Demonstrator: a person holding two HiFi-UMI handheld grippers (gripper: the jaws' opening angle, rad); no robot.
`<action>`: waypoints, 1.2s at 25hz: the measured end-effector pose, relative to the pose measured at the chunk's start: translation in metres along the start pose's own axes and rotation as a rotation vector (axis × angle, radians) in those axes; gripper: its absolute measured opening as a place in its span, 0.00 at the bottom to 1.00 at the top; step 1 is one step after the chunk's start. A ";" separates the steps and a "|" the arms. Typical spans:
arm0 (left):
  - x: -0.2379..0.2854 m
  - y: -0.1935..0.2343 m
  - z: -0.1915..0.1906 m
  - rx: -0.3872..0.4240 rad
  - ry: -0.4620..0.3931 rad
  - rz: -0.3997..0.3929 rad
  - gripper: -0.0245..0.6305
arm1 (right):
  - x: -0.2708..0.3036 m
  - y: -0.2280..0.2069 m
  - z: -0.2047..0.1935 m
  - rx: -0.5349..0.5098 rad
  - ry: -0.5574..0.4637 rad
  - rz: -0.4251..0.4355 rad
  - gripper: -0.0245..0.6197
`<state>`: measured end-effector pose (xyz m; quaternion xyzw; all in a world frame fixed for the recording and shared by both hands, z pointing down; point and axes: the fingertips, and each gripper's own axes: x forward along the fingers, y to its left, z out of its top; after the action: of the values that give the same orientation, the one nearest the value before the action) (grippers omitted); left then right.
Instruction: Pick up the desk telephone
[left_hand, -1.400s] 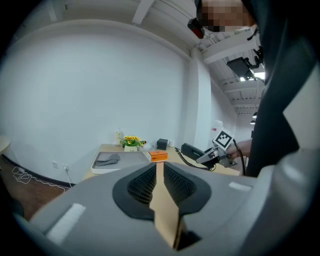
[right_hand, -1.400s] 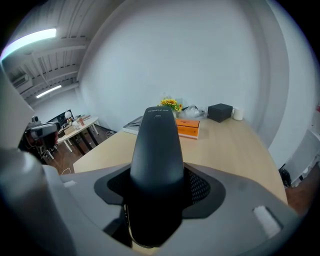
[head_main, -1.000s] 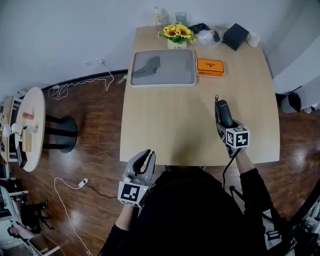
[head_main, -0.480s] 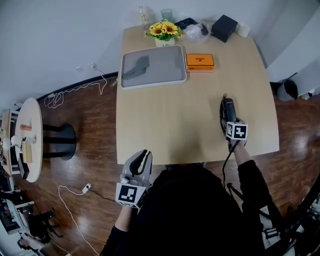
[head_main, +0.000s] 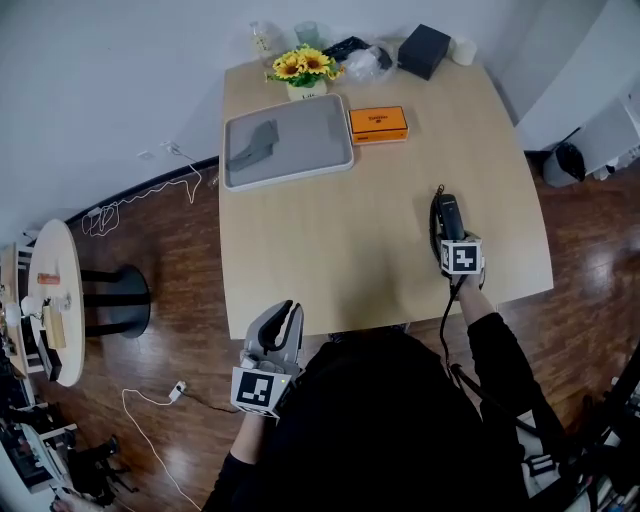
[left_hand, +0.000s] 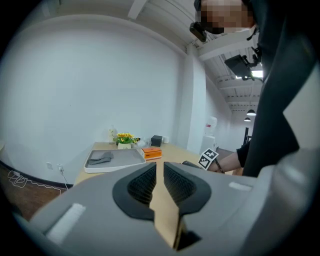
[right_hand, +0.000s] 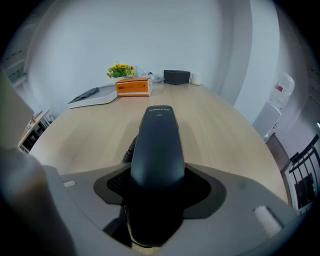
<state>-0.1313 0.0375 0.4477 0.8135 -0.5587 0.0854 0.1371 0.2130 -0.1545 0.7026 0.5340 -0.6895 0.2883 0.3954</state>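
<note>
The right gripper (head_main: 450, 238) is clamped on a black handset (head_main: 445, 212): in the right gripper view both pads press the sides of its near end, and the rest of it juts forward out of the jaws. The right arm, in a black sleeve (head_main: 492, 345), reaches straight out from the shoulder over the near right part of the table (head_main: 330, 250). The wrist is tipped so that the gripper slants down and away from the body, with its marker cube on top. The handset lies along that line, its far end towards the back of the table, low over the wood. I cannot tell whether it touches the surface. A dark cord (right_hand: 129, 149) hangs off its left side, and in the head view it trails back along the forearm.

The left gripper (head_main: 290, 308) stays off the table, just short of the near edge and over the floor (head_main: 170, 300). That arm is bent and tucked against the body. The gripper points at the table, close to level, with its cube towards the person. In the left gripper view its pads are drawn together to a thin slit, with nothing between them.

At the back of the table are a grey tray (head_main: 290, 172) with a cloth (head_main: 252, 146) in it, an orange box (head_main: 378, 124) just beside the tray, flowers (head_main: 303, 68) and a black box (head_main: 423, 50).
</note>
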 end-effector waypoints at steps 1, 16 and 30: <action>0.001 0.000 0.001 0.001 0.000 -0.003 0.08 | 0.000 0.000 0.001 -0.009 -0.002 -0.003 0.48; 0.019 0.007 0.014 0.013 -0.034 -0.047 0.08 | -0.170 0.013 0.095 0.058 -0.511 0.143 0.45; 0.037 -0.018 0.066 -0.045 -0.135 -0.151 0.08 | -0.349 0.076 0.142 0.009 -0.918 0.361 0.04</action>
<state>-0.1018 -0.0099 0.3932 0.8539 -0.5056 0.0070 0.1235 0.1473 -0.0735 0.3327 0.4796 -0.8728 0.0904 -0.0078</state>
